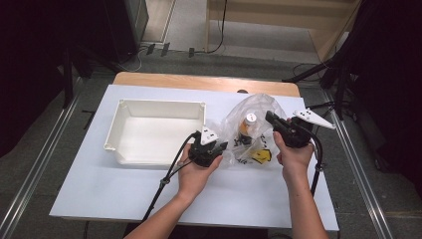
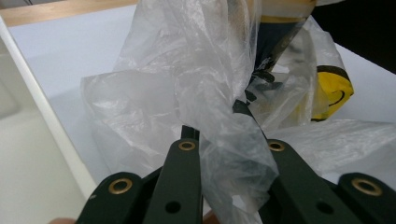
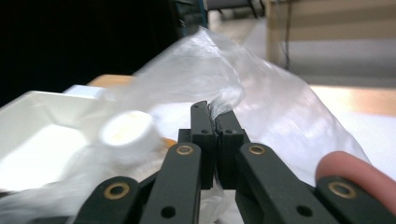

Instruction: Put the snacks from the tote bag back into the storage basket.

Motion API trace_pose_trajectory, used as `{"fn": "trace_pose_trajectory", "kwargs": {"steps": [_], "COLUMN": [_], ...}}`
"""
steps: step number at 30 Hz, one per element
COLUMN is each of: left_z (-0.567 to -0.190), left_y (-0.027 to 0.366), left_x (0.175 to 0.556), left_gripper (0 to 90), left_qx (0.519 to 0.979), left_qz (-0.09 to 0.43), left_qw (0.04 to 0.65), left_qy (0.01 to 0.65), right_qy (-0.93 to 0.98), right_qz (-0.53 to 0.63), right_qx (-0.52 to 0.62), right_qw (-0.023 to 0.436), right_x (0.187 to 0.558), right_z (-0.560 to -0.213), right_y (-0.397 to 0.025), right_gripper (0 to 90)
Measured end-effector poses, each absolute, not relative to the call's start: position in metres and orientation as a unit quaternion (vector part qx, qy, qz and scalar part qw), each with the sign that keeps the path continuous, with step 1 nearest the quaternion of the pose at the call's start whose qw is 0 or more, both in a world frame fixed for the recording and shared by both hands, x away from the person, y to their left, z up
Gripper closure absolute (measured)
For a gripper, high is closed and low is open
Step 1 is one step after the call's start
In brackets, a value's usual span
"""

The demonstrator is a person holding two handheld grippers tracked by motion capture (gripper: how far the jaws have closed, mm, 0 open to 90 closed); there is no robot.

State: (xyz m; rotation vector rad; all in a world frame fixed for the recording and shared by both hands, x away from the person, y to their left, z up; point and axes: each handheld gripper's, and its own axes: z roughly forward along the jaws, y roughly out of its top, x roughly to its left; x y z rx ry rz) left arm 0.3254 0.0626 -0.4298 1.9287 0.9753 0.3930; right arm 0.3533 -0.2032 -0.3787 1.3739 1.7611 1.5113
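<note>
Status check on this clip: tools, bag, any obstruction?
Left tool shut on plastic bag, right tool shut on its upper edge. Bag held up between them; bottle and small items inside. White tray beside it, nothing blocking.

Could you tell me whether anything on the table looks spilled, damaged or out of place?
Nothing stands out. The plastic bag is crumpled but looks whole, pinched by both grippers; the bottle stays inside, and the white tray sits flat beside it.
</note>
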Motion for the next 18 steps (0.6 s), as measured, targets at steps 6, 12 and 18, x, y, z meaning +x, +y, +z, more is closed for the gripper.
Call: {"fn": "trace_pose_trajectory", "kwargs": {"steps": [6, 12, 18], "left_z": [-0.437, -0.445, -0.458], "left_y": [0.063, 0.059, 0.056], "left_x": [0.318, 0.309, 0.3], "left_gripper": [86.3, 83.3, 83.0], "left_qx": [0.777, 0.776, 0.78], "left_qz": [0.165, 0.183, 0.185], "left_qw": [0.459, 0.457, 0.46], "left_qy": [0.399, 0.394, 0.381], "right_qy": [0.628, 0.642, 0.653], "right_qz": [0.522, 0.493, 0.46], "right_qx": [0.541, 0.555, 0.577], "right_qw": [0.203, 0.193, 0.171], "right_x": [0.372, 0.383, 0.39], "right_z": [-0.403, -0.421, -0.45], "right_y": [-0.21, -0.209, -0.209], "right_gripper": [90.0, 90.0, 90.0]}}
